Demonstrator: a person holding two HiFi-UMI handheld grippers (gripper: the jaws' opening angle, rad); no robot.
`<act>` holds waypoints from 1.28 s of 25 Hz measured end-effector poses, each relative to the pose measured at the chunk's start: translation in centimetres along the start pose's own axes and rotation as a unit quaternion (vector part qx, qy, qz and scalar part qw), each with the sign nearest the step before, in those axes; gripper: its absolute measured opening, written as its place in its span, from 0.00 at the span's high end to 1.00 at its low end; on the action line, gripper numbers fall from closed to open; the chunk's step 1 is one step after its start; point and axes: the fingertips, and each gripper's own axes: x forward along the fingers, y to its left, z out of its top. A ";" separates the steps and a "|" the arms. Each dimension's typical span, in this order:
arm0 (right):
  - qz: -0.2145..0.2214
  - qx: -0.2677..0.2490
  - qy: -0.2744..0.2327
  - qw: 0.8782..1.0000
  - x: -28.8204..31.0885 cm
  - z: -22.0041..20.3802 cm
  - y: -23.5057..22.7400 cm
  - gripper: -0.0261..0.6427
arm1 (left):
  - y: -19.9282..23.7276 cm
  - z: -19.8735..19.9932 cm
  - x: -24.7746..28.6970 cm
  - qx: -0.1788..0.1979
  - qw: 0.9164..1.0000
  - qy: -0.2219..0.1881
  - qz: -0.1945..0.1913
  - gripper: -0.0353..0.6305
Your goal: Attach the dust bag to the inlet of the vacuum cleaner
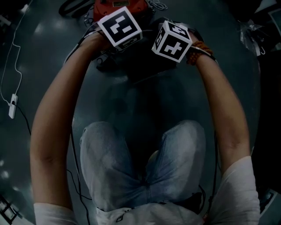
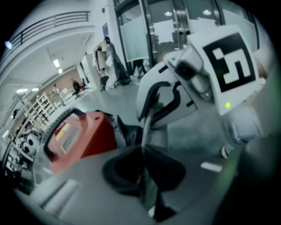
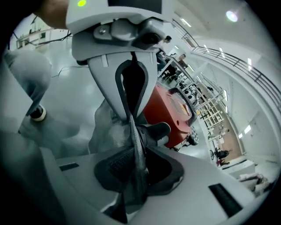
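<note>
The red vacuum cleaner (image 1: pixel 117 6) stands on the floor just beyond both grippers; it also shows as a red body (image 2: pixel 79 138) (image 3: pixel 171 110) with a black stub (image 3: pixel 156 131) on its near side. My left gripper (image 1: pixel 119 27) and right gripper (image 1: pixel 172 40) are held close together, facing each other over the dark dust bag (image 1: pixel 142 70). In the left gripper view my own jaws (image 2: pixel 144 169) pinch a thin edge of the grey bag fabric (image 2: pixel 148 186). In the right gripper view my jaws (image 3: pixel 136 167) clamp the same grey fabric (image 3: pixel 107 127), which hangs crumpled below the left gripper (image 3: pixel 127 83).
My knees in light jeans (image 1: pixel 140 162) fill the lower middle of the head view. A white cable with a plug block (image 1: pixel 12 105) runs over the floor at left. A shoe (image 3: pixel 38 113) rests on the floor. Shelving and distant people stand beyond the vacuum.
</note>
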 end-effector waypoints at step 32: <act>-0.108 0.361 -0.189 0.907 -7.1 -0.6 4.4 0.93 | -6.4 2.5 -2.0 -0.173 0.957 -0.174 0.156 0.94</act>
